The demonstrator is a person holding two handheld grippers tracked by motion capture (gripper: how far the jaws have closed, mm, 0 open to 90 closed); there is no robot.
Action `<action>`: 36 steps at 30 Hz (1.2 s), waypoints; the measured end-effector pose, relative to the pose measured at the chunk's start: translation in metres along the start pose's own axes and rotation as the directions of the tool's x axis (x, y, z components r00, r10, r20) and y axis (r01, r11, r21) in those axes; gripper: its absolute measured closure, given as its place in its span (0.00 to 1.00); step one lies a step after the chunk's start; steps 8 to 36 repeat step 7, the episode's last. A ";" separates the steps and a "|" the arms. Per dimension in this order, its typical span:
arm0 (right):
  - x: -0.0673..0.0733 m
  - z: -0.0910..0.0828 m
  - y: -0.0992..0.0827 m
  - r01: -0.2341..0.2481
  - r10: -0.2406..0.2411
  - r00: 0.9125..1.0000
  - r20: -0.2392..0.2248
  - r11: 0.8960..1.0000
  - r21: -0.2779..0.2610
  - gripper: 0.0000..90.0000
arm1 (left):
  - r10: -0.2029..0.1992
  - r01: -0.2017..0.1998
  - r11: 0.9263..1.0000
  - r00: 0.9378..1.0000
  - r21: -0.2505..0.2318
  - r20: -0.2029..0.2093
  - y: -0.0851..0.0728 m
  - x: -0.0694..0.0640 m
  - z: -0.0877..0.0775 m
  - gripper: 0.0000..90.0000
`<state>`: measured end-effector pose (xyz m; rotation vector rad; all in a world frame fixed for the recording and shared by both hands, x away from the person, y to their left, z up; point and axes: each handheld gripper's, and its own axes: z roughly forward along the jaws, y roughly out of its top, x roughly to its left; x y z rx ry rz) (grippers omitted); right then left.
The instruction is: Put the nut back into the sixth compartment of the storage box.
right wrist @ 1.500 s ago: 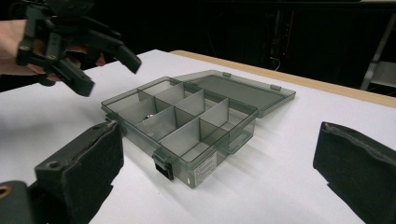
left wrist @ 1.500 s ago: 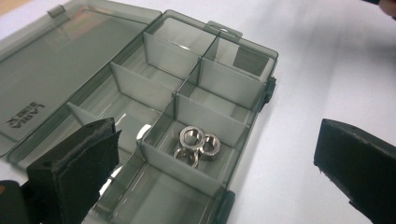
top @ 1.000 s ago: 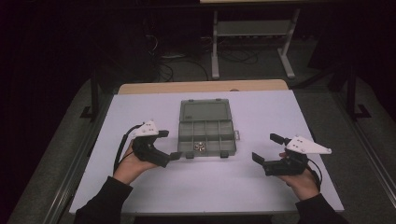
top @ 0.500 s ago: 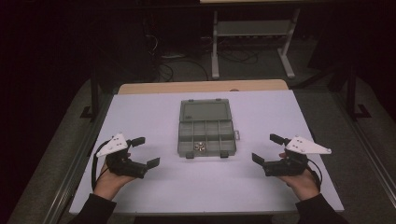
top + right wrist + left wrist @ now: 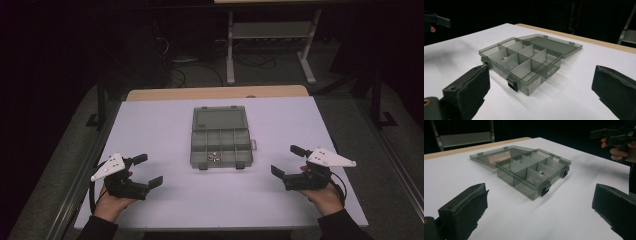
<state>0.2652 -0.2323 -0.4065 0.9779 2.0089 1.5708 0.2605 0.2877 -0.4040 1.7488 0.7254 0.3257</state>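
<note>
On the white surface (image 5: 150,125), an open grey compartmented plastic box (image 5: 220,136) lies between the left gripper (image 5: 144,171) and right gripper (image 5: 289,161), well apart from both, jaws spread wide and empty.

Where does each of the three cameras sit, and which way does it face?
High view: above the person's side, looking forward and down on the white table; both hands, left gripper and right gripper show.
Left gripper view: rides that gripper, facing the open compartment box between its spread jaws.
Right gripper view: faces the box from the other side.
All share the box.
</note>
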 end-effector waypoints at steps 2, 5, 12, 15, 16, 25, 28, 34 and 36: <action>0.000 0.000 0.000 0.003 -0.003 1.000 0.001 1.000 0.001 0.01 | -0.002 0.002 1.000 1.000 0.002 0.000 0.000 0.000 0.001 0.00; 0.000 0.000 0.000 0.003 -0.003 1.000 -0.001 1.000 0.002 0.01 | 0.003 -0.003 1.000 1.000 -0.003 0.004 0.000 0.000 0.001 0.00; 0.000 0.000 -0.001 0.005 -0.005 1.000 0.000 1.000 0.003 0.01 | 0.004 -0.004 1.000 1.000 0.007 0.005 0.000 0.000 0.002 0.00; 0.000 0.000 -0.001 0.005 -0.005 1.000 0.000 1.000 0.003 0.01 | 0.004 -0.004 1.000 1.000 0.007 0.005 0.000 0.000 0.002 0.00; 0.000 0.000 -0.001 0.005 -0.005 1.000 0.000 1.000 0.003 0.01 | 0.004 -0.004 1.000 1.000 0.007 0.005 0.000 0.000 0.002 0.00; 0.000 0.000 -0.001 0.005 -0.005 1.000 0.000 1.000 0.003 0.01 | 0.004 -0.004 1.000 1.000 0.007 0.005 0.000 0.000 0.002 0.00; 0.000 0.000 -0.001 0.005 -0.005 1.000 0.000 1.000 0.003 0.01 | 0.004 -0.004 1.000 1.000 0.007 0.005 0.000 0.000 0.002 0.00; 0.000 0.000 -0.001 0.005 -0.005 1.000 0.000 1.000 0.003 0.01 | 0.004 -0.004 1.000 1.000 0.007 0.005 0.000 0.000 0.002 0.00; 0.000 0.000 -0.001 0.005 -0.005 1.000 0.000 1.000 0.003 0.01 | 0.004 -0.004 1.000 1.000 0.007 0.005 0.000 0.000 0.002 0.00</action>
